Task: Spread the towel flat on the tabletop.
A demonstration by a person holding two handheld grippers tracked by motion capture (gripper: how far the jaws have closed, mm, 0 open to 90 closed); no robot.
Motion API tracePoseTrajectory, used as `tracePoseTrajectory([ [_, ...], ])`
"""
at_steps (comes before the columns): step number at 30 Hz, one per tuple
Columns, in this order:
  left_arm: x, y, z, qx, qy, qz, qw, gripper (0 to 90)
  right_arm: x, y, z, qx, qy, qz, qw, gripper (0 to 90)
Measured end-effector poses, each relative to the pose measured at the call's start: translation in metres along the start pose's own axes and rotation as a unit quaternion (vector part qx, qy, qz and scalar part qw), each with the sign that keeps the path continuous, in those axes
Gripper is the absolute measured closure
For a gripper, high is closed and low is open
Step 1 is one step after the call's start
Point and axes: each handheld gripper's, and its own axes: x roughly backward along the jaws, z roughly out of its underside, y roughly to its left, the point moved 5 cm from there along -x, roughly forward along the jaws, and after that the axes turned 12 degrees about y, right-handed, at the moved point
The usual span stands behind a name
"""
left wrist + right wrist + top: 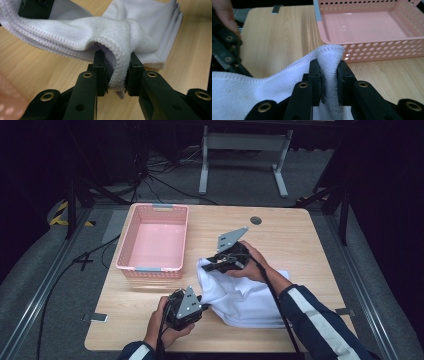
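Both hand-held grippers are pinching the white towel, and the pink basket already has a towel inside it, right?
Not quite. The pink basket is empty, as the high view shows. The left hand-held gripper and the right hand-held gripper do both pinch the white towel.

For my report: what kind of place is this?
Probably a lab or recording studio: a wooden table on grey carpet, loose cables on the floor, dark surroundings, and a metal stand behind.

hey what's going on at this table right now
A person holds a gripper in each hand and has both clamped on a white towel. The left gripper pinches one corner of its hemmed edge, and the right gripper pinches another corner nearer the pink basket. The gripped edge is raised while the rest of the towel lies on the wooden table. The basket is empty.
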Motion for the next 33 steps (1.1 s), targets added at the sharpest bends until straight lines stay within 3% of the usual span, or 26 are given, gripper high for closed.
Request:
tracePoseTrajectory([
  [3,-0.004,-0.005,-0.019,-0.025,-0.006,0.007,0.9996,74.4,0.024,-0.003,0.012,-0.006,-0.013,0.009,0.9999,77.0],
  [5,-0.011,-0.010,-0.036,-0.054,-0.009,0.007,0.9985,74.4,0.039,-0.005,0.021,-0.008,-0.012,0.020,0.9997,76.7],
  [7,-0.018,-0.017,-0.050,-0.073,-0.011,0.013,0.9972,74.1,0.053,-0.004,0.031,-0.006,-0.019,0.026,0.9995,76.4],
  [8,-0.018,-0.017,-0.050,-0.073,-0.011,0.013,0.9972,74.0,0.059,-0.005,0.036,-0.010,-0.022,0.027,0.9993,75.9],
  [9,-0.023,-0.020,-0.060,-0.088,-0.015,0.014,0.9959,74.0,0.059,-0.005,0.036,-0.010,-0.022,0.027,0.9993,75.9],
  [14,-0.048,-0.033,-0.087,-0.122,-0.005,0.052,0.9912,72.8,0.087,-0.007,0.069,-0.026,-0.035,0.040,0.9983,74.3],
  [18,-0.073,-0.044,-0.098,-0.125,0.013,0.074,0.9894,66.0,0.102,-0.009,0.104,-0.057,-0.041,0.043,0.9966,70.4],
  [20,-0.081,-0.049,-0.100,-0.124,0.016,0.088,0.9883,56.8,0.107,-0.011,0.125,-0.074,-0.037,0.049,0.9954,64.1],
  [21,-0.083,-0.050,-0.100,-0.114,0.018,0.099,0.9885,50.8,0.109,-0.012,0.135,-0.085,-0.035,0.051,0.9944,59.6],
  [22,-0.083,-0.050,-0.100,-0.114,0.018,0.099,0.9885,44.1,0.109,-0.012,0.135,-0.085,-0.035,0.051,0.9944,59.6],
  [23,-0.083,-0.052,-0.097,-0.098,0.010,0.131,0.9864,40.9,0.115,-0.013,0.160,-0.110,-0.027,0.056,0.9920,51.5],
  [25,-0.079,-0.053,-0.092,-0.089,0.010,0.159,0.9832,36.1,0.122,-0.015,0.183,-0.123,-0.009,0.063,0.9903,47.7],
  [28,-0.068,-0.056,-0.079,-0.089,0.020,0.161,0.9828,35.4,0.133,-0.015,0.213,-0.145,0.010,0.077,0.9864,43.0],
  [29,-0.068,-0.056,-0.079,-0.089,0.020,0.161,0.9828,35.0,0.133,-0.015,0.213,-0.145,0.010,0.077,0.9864,43.0],
  [30,-0.067,-0.056,-0.074,-0.083,0.023,0.163,0.9829,35.0,0.139,-0.015,0.227,-0.157,0.019,0.087,0.9835,38.6],
  [33,-0.070,-0.052,-0.061,-0.066,0.043,0.150,0.9855,31.9,0.149,-0.014,0.244,-0.175,0.036,0.112,0.9775,37.4],
])
